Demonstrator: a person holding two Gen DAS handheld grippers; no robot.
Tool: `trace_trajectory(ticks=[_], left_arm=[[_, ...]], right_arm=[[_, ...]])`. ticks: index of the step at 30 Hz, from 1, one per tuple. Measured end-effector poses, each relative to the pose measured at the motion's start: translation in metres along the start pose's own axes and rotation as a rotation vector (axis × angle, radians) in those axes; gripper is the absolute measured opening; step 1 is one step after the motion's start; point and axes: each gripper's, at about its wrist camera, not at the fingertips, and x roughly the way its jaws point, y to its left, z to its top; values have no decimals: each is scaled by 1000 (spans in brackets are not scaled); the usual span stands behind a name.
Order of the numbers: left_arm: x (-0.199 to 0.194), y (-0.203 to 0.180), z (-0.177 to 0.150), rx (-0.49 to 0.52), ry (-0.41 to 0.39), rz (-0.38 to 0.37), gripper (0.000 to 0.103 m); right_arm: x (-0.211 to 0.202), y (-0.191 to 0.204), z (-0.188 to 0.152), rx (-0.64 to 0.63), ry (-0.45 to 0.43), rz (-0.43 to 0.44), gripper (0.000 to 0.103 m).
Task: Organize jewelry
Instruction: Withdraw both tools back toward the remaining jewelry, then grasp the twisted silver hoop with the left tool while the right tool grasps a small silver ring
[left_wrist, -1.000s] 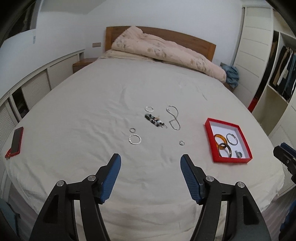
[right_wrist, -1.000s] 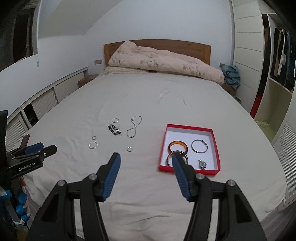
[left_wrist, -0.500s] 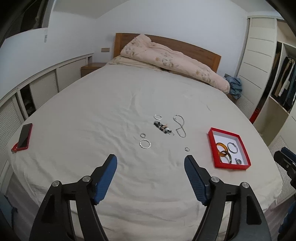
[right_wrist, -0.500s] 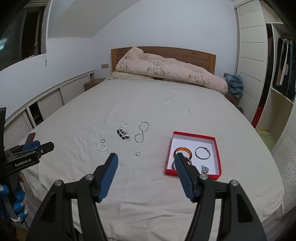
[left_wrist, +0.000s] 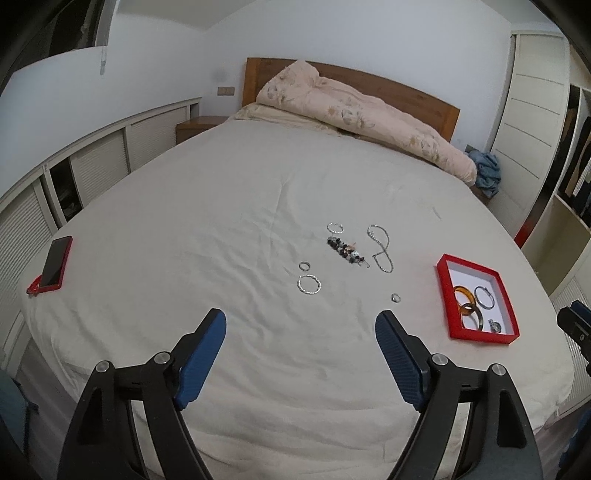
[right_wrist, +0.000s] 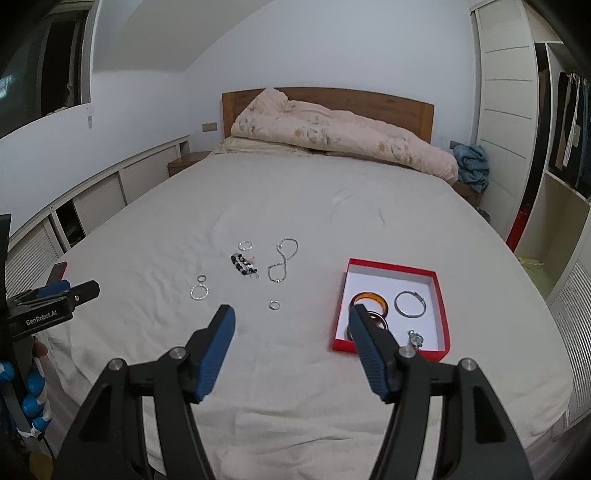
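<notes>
My left gripper (left_wrist: 300, 326) is opening, empty; loose jewelry (left_wrist: 347, 251) lies on the bed (left_wrist: 221, 221) beyond it, left of the red tray (left_wrist: 476, 336). My right gripper (right_wrist: 291, 323) is parted, empty. The tray holds bangles (right_wrist: 373, 297) and a watch (right_wrist: 415, 338).

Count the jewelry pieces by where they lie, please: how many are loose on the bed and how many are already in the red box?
Loose on the bed sheet: 6 (three hoops, one small ring, one beaded bracelet, one silver chain)
Inside the red box: 4 (two amber-brown bangles, one silver bangle, one small silver piece)
Total: 10
</notes>
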Motion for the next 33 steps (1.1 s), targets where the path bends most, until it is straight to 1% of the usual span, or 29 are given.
trace_trajectory(ticks=[6, 14, 21, 29, 33], left_arm=[[22, 3, -1, 5, 36, 26, 82], [55, 14, 1, -9, 94, 59, 82], [76, 24, 5, -27, 119, 92, 82], [108, 40, 5, -60, 159, 111, 82], [128, 47, 5, -69, 193, 110, 82]], right_arm=[[22, -8, -4, 29, 25, 14, 63], [61, -15, -7, 52, 86, 39, 63], [95, -21, -6, 76, 114, 62, 63], [134, -24, -11, 78, 174, 75, 63], [152, -24, -14, 76, 204, 83, 63]])
